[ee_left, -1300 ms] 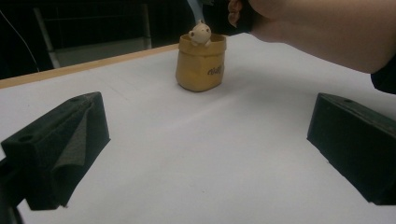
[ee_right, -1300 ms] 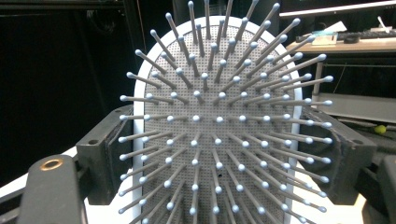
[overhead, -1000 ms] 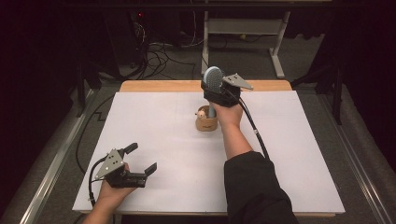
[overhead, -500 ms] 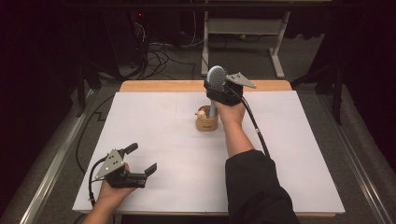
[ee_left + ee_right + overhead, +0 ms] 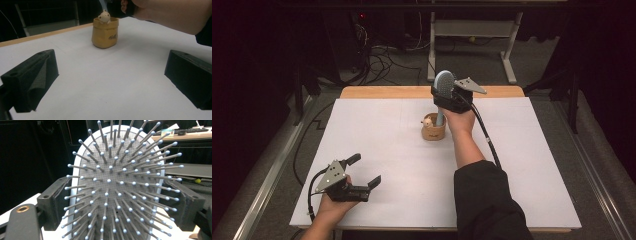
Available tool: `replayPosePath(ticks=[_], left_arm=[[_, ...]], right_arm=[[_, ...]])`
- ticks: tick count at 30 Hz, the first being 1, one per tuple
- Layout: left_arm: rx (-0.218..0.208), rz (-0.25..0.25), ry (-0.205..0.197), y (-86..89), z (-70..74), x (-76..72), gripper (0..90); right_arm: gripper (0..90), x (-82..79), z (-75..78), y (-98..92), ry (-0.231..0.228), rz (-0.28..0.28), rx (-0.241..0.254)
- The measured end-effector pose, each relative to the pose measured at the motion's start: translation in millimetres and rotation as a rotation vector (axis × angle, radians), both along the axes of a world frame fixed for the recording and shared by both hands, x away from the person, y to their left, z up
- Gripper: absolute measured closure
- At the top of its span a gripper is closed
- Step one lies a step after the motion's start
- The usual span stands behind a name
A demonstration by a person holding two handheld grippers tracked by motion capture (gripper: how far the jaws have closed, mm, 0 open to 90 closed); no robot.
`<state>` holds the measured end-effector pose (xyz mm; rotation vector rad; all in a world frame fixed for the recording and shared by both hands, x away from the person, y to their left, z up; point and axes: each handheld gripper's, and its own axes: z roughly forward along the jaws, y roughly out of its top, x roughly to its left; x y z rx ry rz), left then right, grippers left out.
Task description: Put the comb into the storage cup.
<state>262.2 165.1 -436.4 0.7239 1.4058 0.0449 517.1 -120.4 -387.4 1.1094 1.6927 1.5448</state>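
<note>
The right gripper (image 5: 447, 95) stood above the far middle of the white surface (image 5: 377, 150), its jaws set to either side of the pale blue head of a paddle hairbrush (image 5: 443, 87). In the right gripper view the brush head (image 5: 117, 192) sat between the two black jaws, bristles pointing at the camera, and each jaw lay against an edge of the head, so the jaws appeared to be pinching the brush across its width. That wide hold probably explained why the jaws stood so far apart: the head is broad, and gripping it by the edges kept the bristles clear of the pads.

The brush was held upright, handle down, with the handle dipping into a small tan cup-shaped holder (image 5: 433, 131) that has a little bear figure (image 5: 427, 121) at its rim. Holding it vertically over the opening suited either lowering it in or lifting it out; which of the two was in hand could not be read from this moment alone.

The left gripper (image 5: 362, 172) rested low near the front left corner of the surface, well apart from the holder, its jaws spread with nothing between them. From the left gripper view the holder (image 5: 105, 32) stood unobstructed ahead, so this hand seemed parked out of the way.
</note>
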Motion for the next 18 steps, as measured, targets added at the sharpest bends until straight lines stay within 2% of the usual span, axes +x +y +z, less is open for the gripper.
replayPosePath(ticks=[18], left_arm=[[0.003,-0.002,0.002,-0.2,-0.6,0.4,0.1]], right_arm=[[15.8,-0.7,0.3,0.2,0.004,-0.005,-0.010]])
